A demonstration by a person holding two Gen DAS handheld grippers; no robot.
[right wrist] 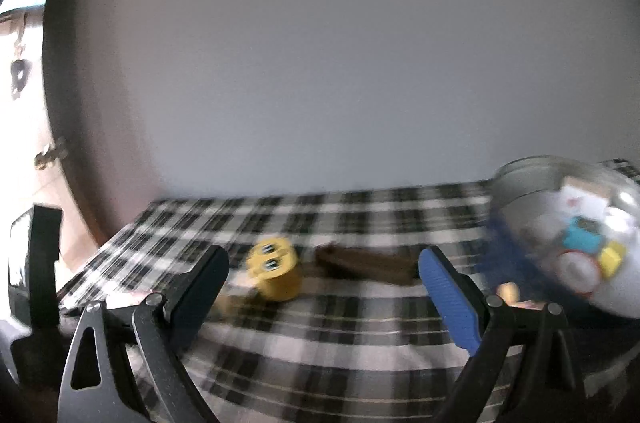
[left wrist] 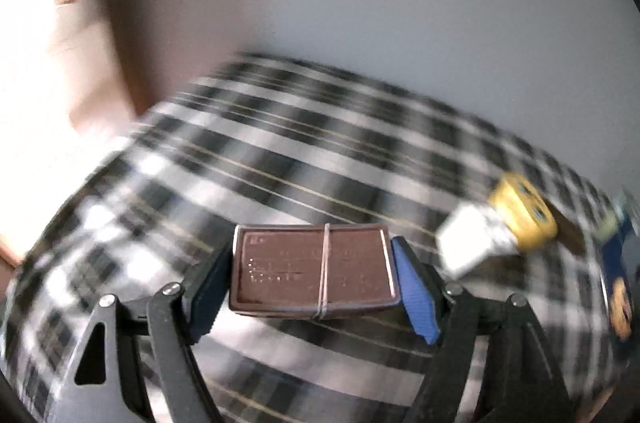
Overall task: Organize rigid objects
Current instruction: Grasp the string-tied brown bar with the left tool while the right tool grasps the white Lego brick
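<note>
My left gripper (left wrist: 314, 283) is shut on a flat brown box (left wrist: 312, 273) with a rubber band around it, held above the plaid tablecloth (left wrist: 280, 159). A yellow box with cartoon eyes (left wrist: 522, 211) lies to the right beside a white box (left wrist: 470, 243). My right gripper (right wrist: 324, 287) is open and empty over the cloth. In the right wrist view the yellow box (right wrist: 276, 275) and a dark brown box (right wrist: 364, 263) lie just beyond its fingers. A metal bowl (right wrist: 520, 183) holding several small items stands at the right.
A blue package (left wrist: 618, 275) lies at the far right edge of the left wrist view. A plain grey wall (right wrist: 320, 63) stands behind the table. The table's left edge drops off toward a bright floor (left wrist: 48, 103). Both views are motion-blurred.
</note>
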